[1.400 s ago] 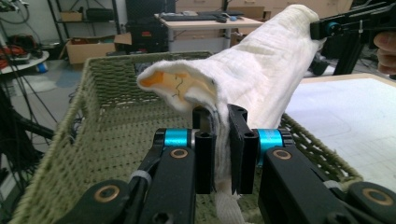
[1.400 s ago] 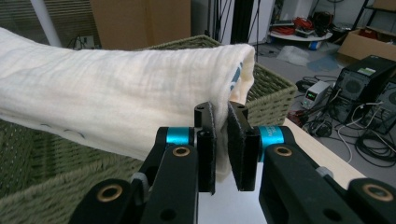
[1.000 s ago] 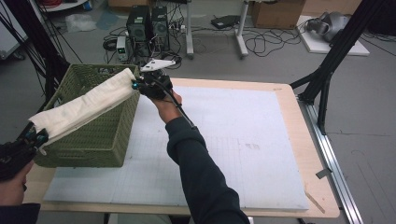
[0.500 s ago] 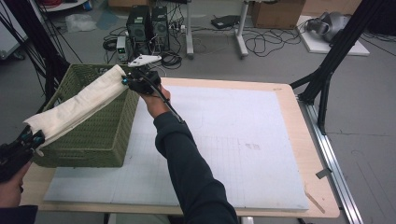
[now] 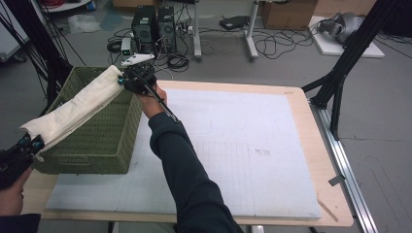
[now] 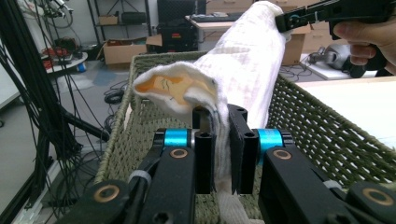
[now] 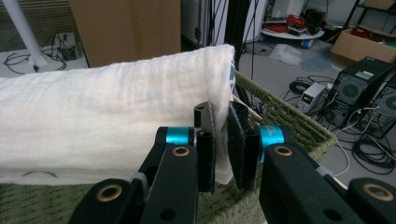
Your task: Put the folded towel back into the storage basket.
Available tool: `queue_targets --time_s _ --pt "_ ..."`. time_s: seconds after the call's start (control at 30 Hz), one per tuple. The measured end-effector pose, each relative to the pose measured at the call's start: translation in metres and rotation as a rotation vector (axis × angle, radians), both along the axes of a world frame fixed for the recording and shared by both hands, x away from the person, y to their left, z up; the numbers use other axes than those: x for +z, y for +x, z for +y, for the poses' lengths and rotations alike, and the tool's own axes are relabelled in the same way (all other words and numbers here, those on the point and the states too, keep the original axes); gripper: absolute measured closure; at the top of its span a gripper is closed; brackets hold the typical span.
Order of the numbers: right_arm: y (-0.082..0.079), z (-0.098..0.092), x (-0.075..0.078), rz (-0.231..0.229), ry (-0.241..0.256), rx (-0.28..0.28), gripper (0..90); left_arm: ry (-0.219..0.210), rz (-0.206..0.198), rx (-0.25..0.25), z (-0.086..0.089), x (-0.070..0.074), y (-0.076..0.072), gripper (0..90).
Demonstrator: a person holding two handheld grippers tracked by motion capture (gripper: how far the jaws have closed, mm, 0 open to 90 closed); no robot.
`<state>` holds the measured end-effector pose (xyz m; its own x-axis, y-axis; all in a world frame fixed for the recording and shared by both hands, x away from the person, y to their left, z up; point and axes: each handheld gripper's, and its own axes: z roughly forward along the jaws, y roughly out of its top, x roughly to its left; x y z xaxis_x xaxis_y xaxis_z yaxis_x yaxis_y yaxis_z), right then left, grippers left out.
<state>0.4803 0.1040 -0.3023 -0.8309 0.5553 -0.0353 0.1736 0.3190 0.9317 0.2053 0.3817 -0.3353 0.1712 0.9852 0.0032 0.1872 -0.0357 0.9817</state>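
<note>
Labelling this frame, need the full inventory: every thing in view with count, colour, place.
folded cloth: 1, cream, stretched above the basket, one end in each gripper
basket: 1, green woven, left end of table
mat: 1, white, covering most of the table
table: 1, light wood
computer towers: 2, black, on floor beyond table
cardboard box: 1, brown, on floor, far side
cables: many, black, on floor
left gripper: 1, black, jaws shut on cloth's near end
right gripper: 1, black, jaws shut on cloth's far end
sleeve: 1, dark, right arm

Lab — computer towers [image 5: 154, 26], floor cables [image 5: 272, 46], cardboard boxes [image 5: 284, 12]
</note>
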Motion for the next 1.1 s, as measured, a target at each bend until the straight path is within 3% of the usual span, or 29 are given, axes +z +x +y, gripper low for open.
queue_targets --time_s 0.5,0.67,0.73,0.77,0.8,0.9,1.1 --pt "0.010 0.016 -0.008 -0.029 -0.032 -0.050 81.8 -0.015 0.041 0.033 0.004 -0.004 0.023 80.5" --pt "0.014 0.019 -0.013 -0.020 -0.040 -0.071 81.1 -0.013 0.067 0.040 0.002 -0.008 0.031 79.9" --pt "0.015 0.021 -0.015 -0.020 -0.046 -0.074 75.6 -0.020 0.085 0.045 0.002 -0.009 0.035 74.6" --pt "0.015 0.021 -0.017 -0.016 -0.050 -0.070 70.8 -0.018 0.086 0.058 0.002 -0.010 0.036 66.6" --pt "0.016 0.022 -0.018 -0.014 -0.055 -0.070 65.6 -0.010 0.077 0.072 0.001 -0.011 0.036 56.2" --pt "0.017 0.020 -0.020 0.001 -0.063 -0.073 61.5 0.004 0.044 0.086 0.000 -0.009 0.033 41.3" --pt "0.013 0.010 -0.013 -0.007 -0.035 -0.069 60.4 -0.005 0.002 0.066 -0.001 0.002 0.025 37.3"
